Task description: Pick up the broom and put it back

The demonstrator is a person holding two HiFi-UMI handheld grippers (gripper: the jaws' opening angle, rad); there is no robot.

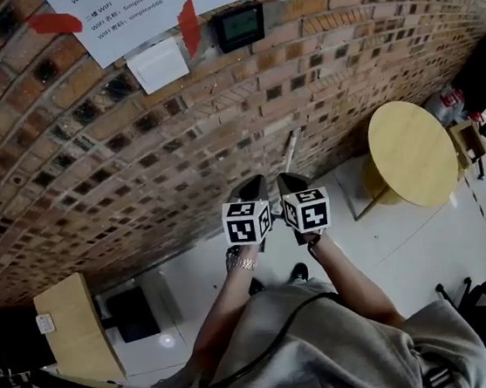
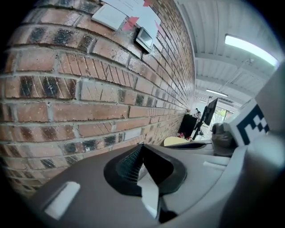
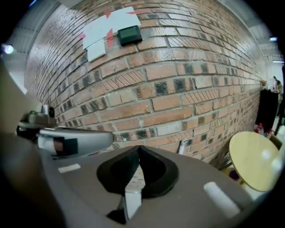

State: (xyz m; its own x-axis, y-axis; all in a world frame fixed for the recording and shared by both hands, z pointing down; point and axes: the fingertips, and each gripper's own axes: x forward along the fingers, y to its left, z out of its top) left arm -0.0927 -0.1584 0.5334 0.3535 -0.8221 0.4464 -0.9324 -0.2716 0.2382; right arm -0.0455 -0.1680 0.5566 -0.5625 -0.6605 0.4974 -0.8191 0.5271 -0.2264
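Observation:
The broom's pale handle [image 1: 292,148] leans against the brick wall [image 1: 133,158], just beyond both grippers. Its top end [image 3: 183,146] shows in the right gripper view, right of the jaws and farther off. My left gripper [image 1: 252,188] and right gripper [image 1: 292,182] are held side by side, pointing at the wall, their marker cubes almost touching. The left gripper [image 2: 141,146] is shut, tips together, with nothing between them. The right gripper [image 3: 139,148] is shut too and holds nothing. The broom's head is hidden behind the grippers.
A round yellow table [image 1: 412,152] stands by the wall to the right, also seen as the table [image 3: 251,160]. A wooden cabinet [image 1: 71,328] is at the lower left. Taped paper notices [image 1: 142,17] and a small dark screen [image 1: 238,26] hang on the wall.

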